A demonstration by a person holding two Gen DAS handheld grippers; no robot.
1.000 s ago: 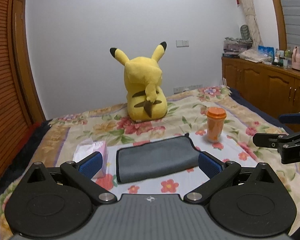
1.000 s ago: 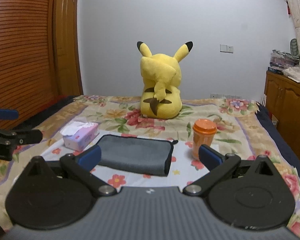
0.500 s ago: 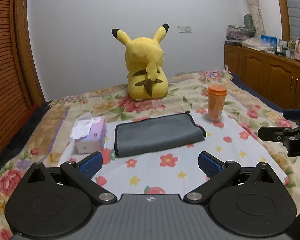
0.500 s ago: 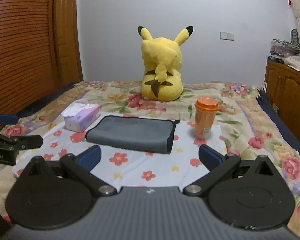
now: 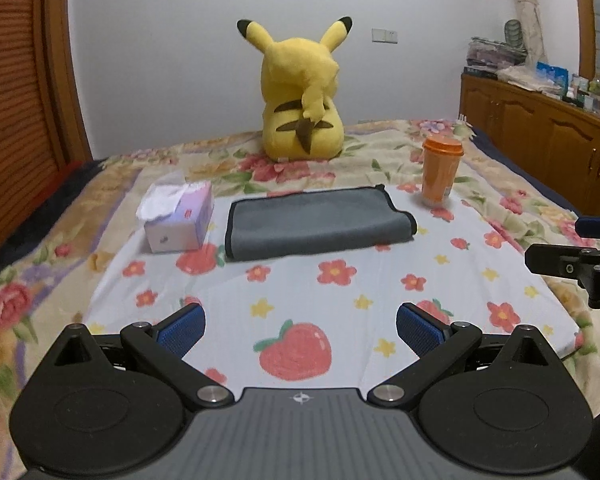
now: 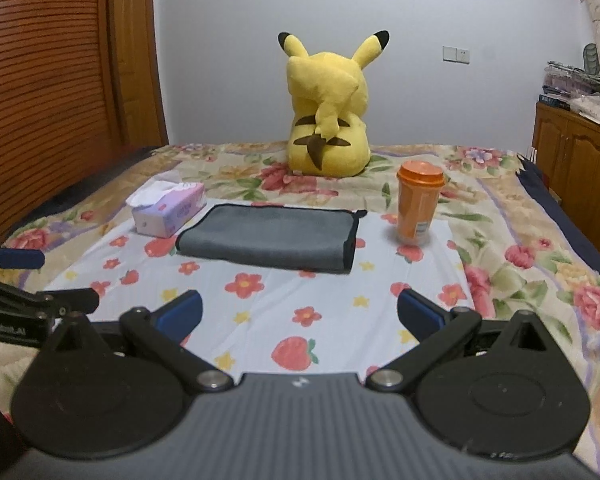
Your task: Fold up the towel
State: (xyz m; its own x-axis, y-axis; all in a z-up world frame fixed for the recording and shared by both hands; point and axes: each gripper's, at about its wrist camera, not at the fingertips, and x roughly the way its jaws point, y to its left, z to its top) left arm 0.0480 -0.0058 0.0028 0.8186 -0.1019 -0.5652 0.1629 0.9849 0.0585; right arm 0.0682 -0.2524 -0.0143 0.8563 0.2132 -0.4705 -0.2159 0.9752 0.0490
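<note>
A: Report the layout, left to right.

B: At the far left of my left camera stands a slatted wooden door [image 5: 16, 128]. On the bed, the floral quilt [image 5: 40, 288] carries a pale sheet printed with flowers and strawberries [image 5: 300, 312]. The tissue box [image 5: 179, 216] sits at the sheet's left rear edge, with white tissue standing out of its top. Just beside it on the right lies the towel [image 5: 320, 222], grey with a dark border, folded into a flat rectangle. It touches neither the box nor the cup.

A: And beyond the towel?

B: A yellow plush toy [image 5: 300, 96] sits upright behind it, its back toward me. The orange cup [image 5: 440, 172] stands upright, lid on, near the towel's right rear corner. A wooden cabinet [image 5: 540, 128] runs along the right wall.

A: State of the tools?

B: My left gripper [image 5: 300, 324] is spread wide with nothing between its blue pads. It hangs above the near part of the sheet, well apart from the towel. My right gripper [image 6: 300, 312] is likewise spread wide and holds nothing. It also hangs over the near part of the sheet. In its view the towel [image 6: 272, 236] lies ahead, between the tissue box [image 6: 168, 210] and the cup [image 6: 418, 208].
</note>
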